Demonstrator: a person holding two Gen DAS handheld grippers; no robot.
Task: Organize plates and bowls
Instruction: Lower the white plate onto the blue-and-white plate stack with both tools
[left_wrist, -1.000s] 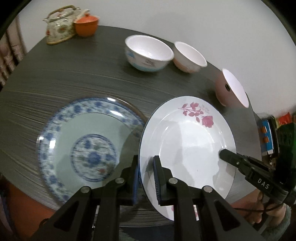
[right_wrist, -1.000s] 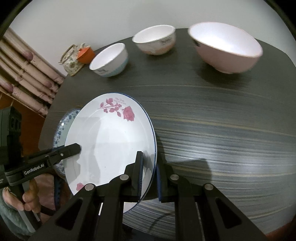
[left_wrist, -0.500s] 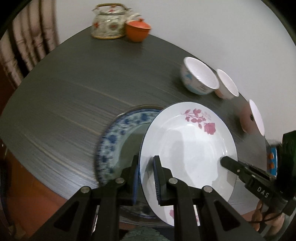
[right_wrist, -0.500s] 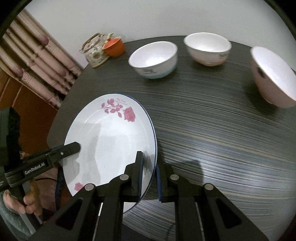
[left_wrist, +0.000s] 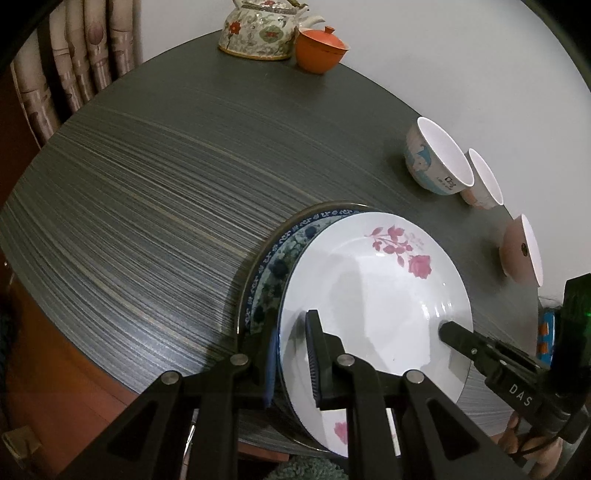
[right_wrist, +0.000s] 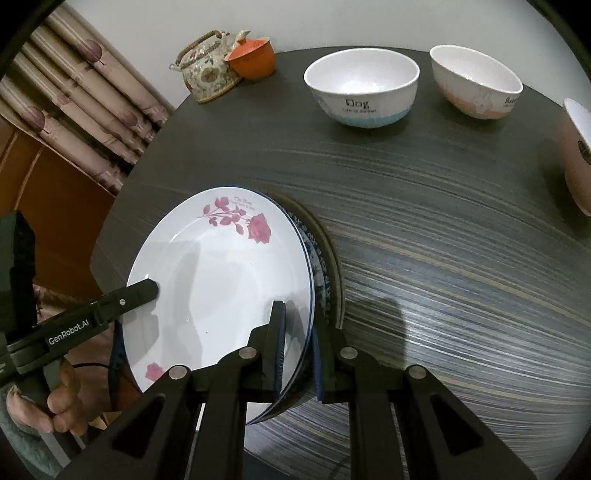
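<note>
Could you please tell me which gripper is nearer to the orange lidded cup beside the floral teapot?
Left, though only by a little. The left gripper and right gripper clamp opposite edges of the white rose-patterned plate, both far across the dark table from the orange lidded cup.

The left gripper (left_wrist: 291, 356) clamps the near rim of the white rose plate (left_wrist: 373, 295), which lies over the blue-patterned plate (left_wrist: 280, 258) on the dark counter (left_wrist: 147, 206). The right gripper (left_wrist: 448, 330) pinches the plate's right rim. Three bowls (left_wrist: 436, 162) line the right edge (rims tilted by the lens); a teapot (left_wrist: 258, 33) and orange cup (left_wrist: 319, 48) stand far.
</note>
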